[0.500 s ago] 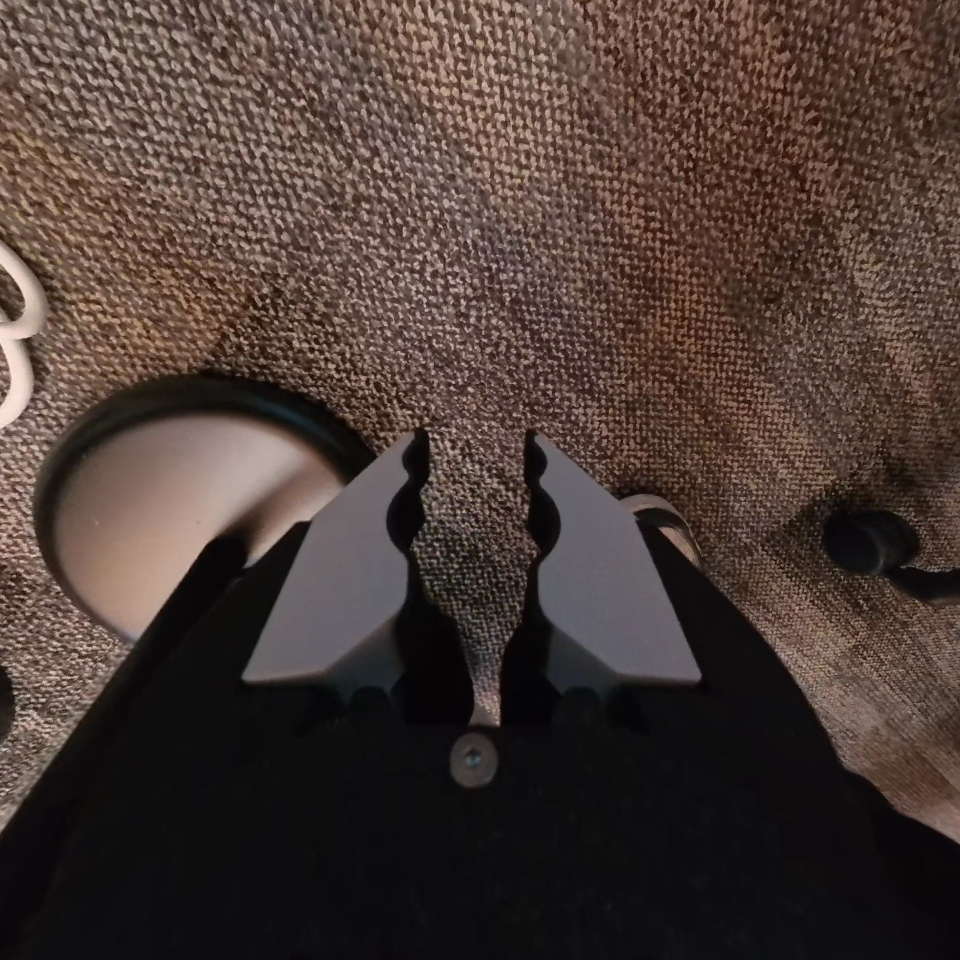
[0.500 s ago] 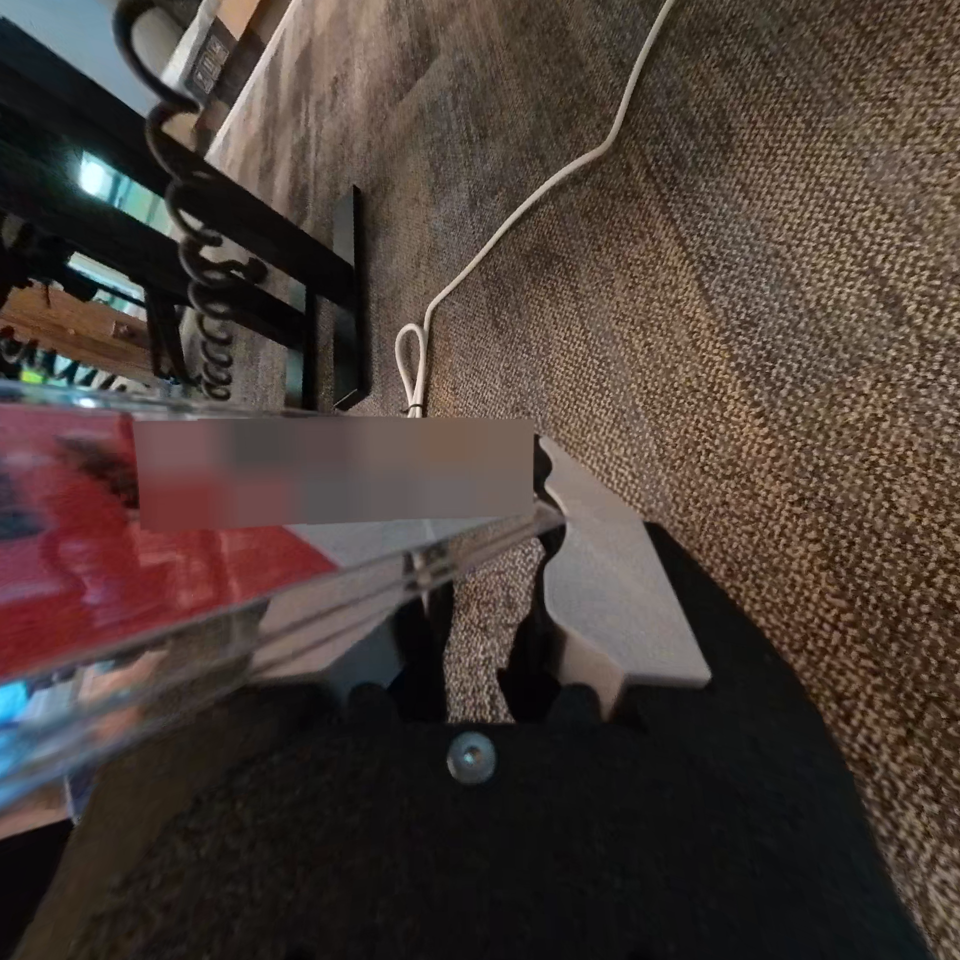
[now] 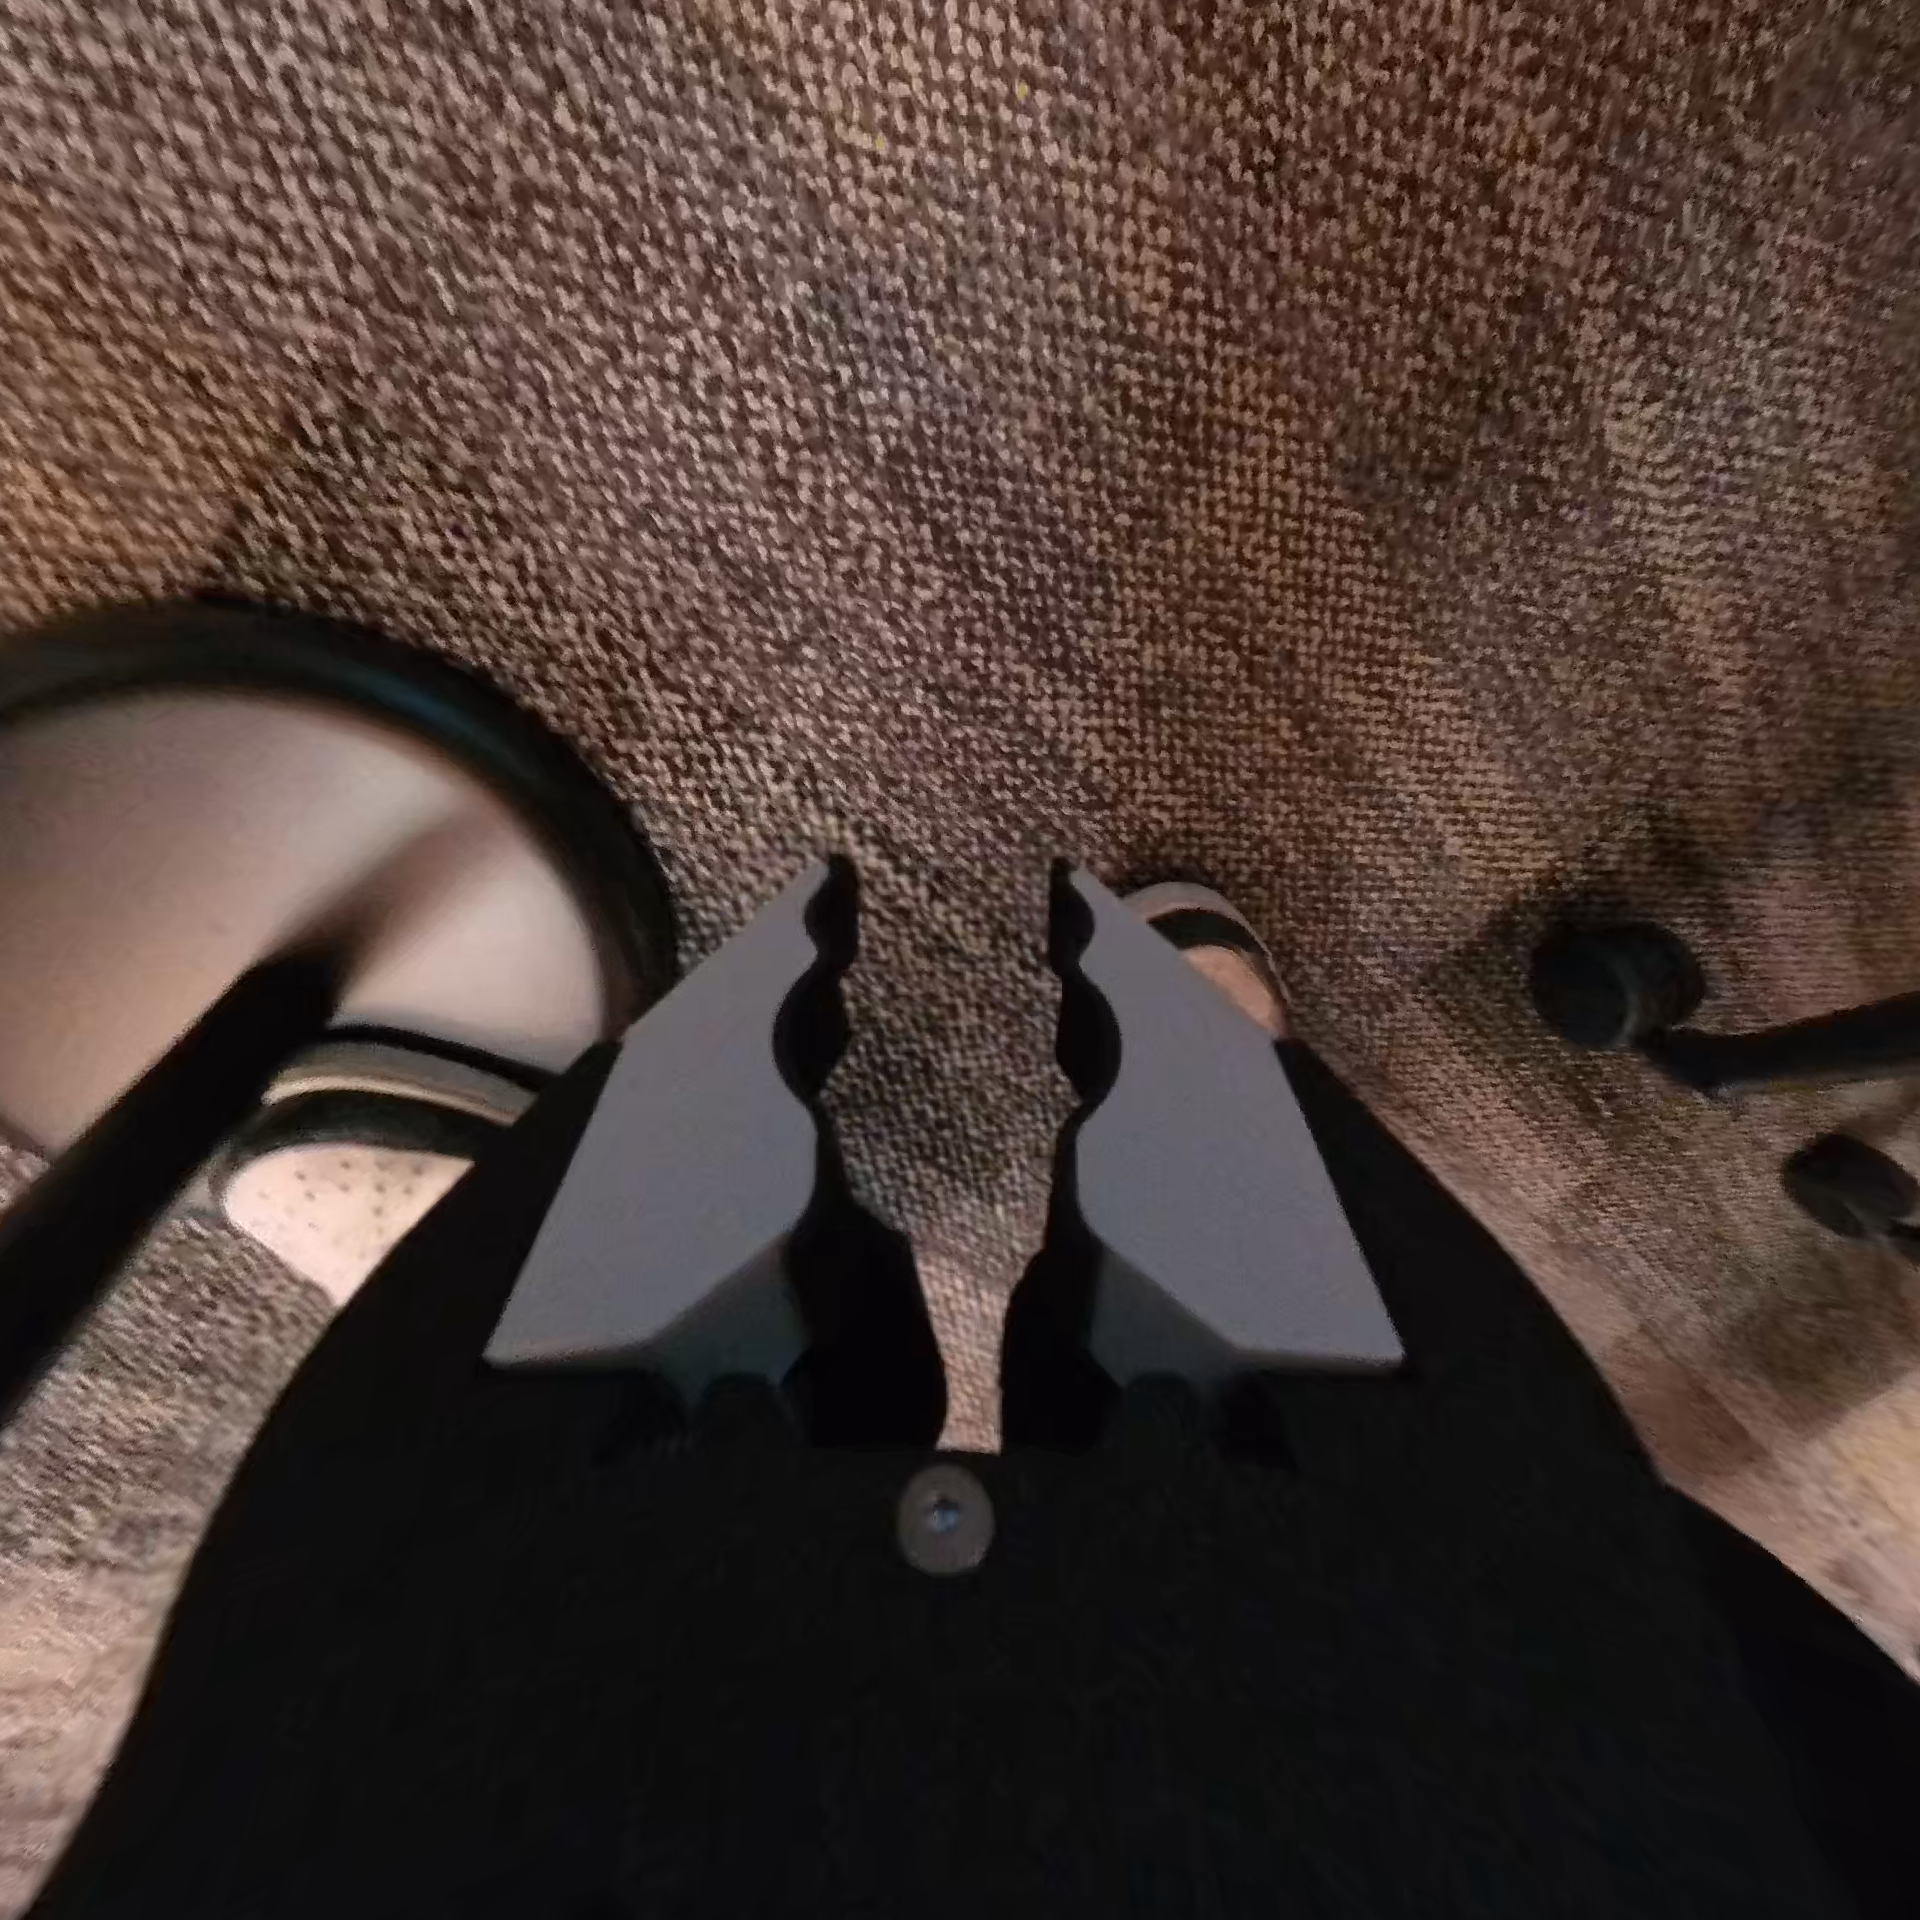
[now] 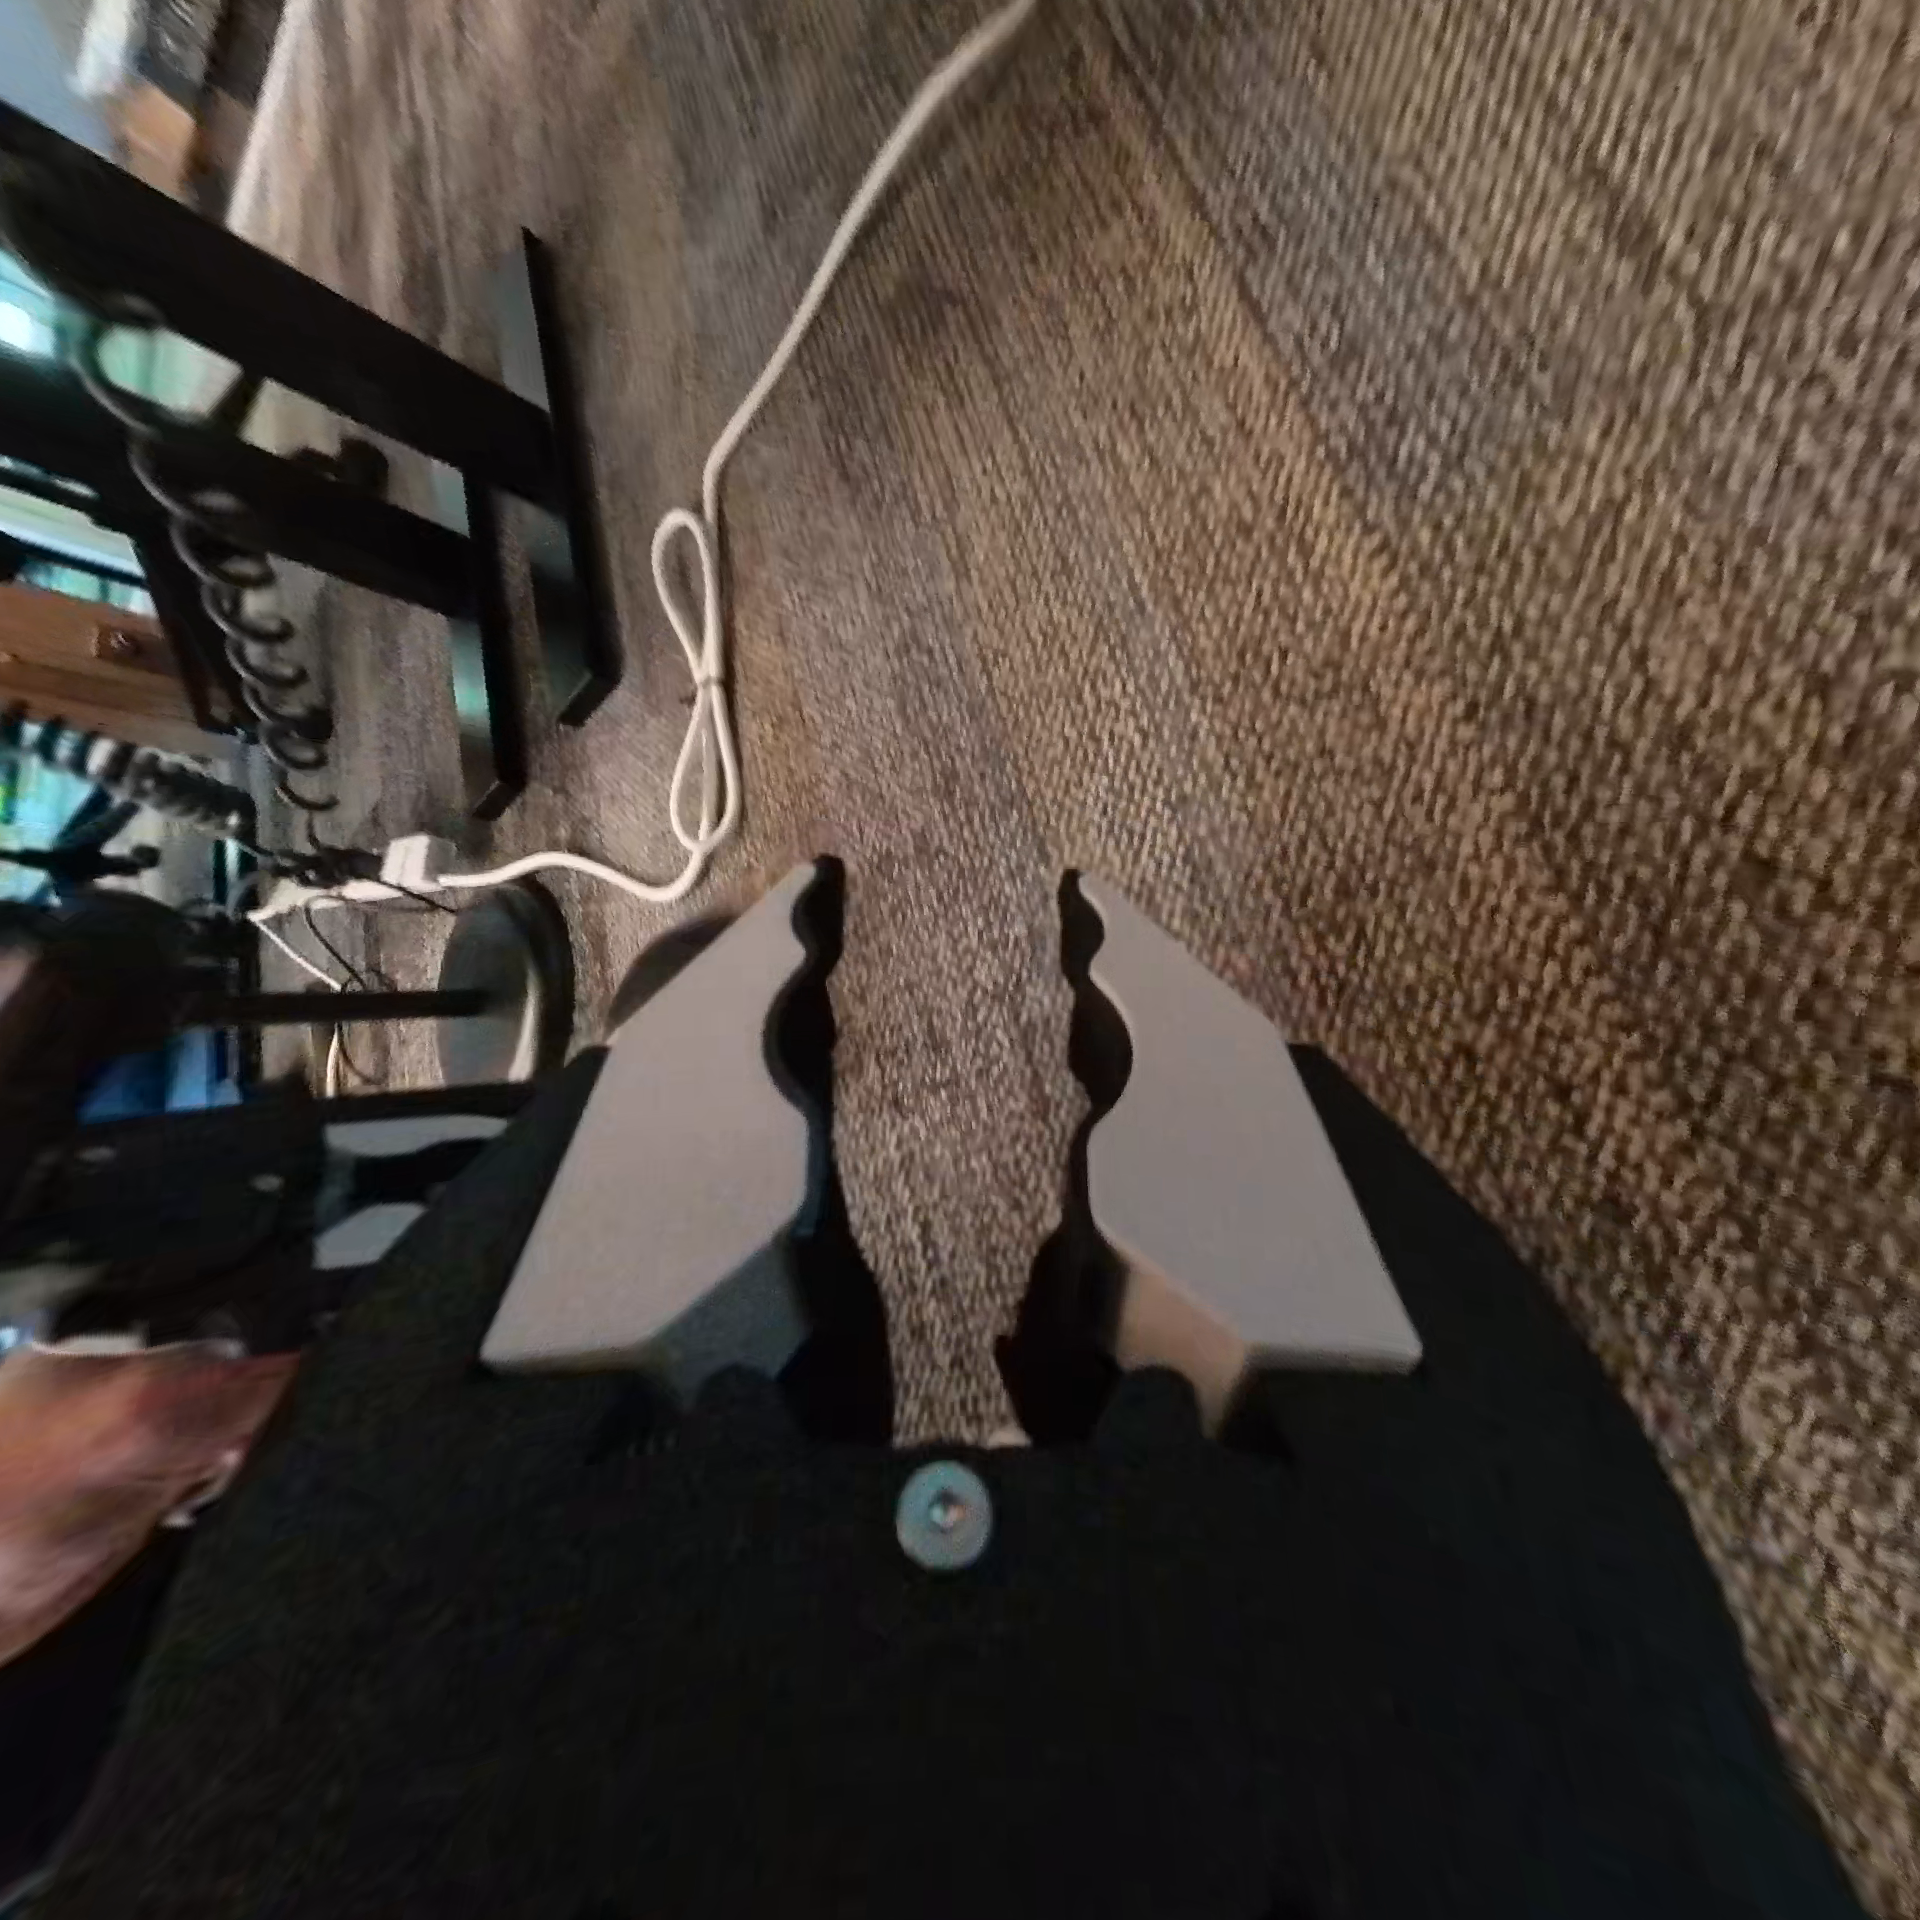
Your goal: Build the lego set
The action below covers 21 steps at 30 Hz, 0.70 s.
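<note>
Above brown carpet (image 3: 1039, 468), left tongs (image 3: 948, 896) parted with a narrow gap, gripping nothing, right tongs (image 4: 948, 885) likewise parted and empty beside a white cable (image 4: 707, 665), lego set nowhere visible.

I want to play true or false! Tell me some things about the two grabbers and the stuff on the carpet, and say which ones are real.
1. The left gripper is holding nothing. True: only carpet shows between its fingers.
2. The right gripper is squeezing a lego brick. False: its fingers stand apart with only carpet between them, and no lego shows in either view.
3. A white cable lies on the carpet, with a bow-like loop in it. True.
4. The floor is shiny wood. False: it is brown woven carpet.
5. A round base with a dark rim sits to the left of the left gripper. True.
</note>
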### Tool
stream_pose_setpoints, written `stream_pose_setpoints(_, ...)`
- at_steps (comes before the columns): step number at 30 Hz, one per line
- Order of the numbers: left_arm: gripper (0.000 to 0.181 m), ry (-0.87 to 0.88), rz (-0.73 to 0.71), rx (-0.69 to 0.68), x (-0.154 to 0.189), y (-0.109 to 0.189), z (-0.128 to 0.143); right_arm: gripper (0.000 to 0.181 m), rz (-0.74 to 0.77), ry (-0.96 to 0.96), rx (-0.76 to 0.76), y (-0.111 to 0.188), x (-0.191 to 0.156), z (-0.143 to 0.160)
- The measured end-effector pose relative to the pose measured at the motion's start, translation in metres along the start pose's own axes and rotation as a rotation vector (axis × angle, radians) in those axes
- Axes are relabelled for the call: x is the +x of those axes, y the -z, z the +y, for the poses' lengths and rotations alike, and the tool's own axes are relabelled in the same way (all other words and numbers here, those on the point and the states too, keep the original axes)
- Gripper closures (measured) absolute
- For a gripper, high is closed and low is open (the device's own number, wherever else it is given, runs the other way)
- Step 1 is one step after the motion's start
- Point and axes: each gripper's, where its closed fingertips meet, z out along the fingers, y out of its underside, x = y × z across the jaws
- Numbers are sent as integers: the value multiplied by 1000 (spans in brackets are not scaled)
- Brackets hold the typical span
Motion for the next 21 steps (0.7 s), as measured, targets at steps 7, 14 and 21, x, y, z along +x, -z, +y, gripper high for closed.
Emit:
stream_pose_setpoints(7,147,129,0,-50,34,47,35,141,12,-93,-231,12,-15,78)
stream_pose_setpoints(14,146,342,-94,-163,77,149,89,140,-56,-60,-472,59,-106,87)
stream_pose_setpoints(21,147,571,-139,-20,132,288,63,140,-138,118,-652,120,-219,26)
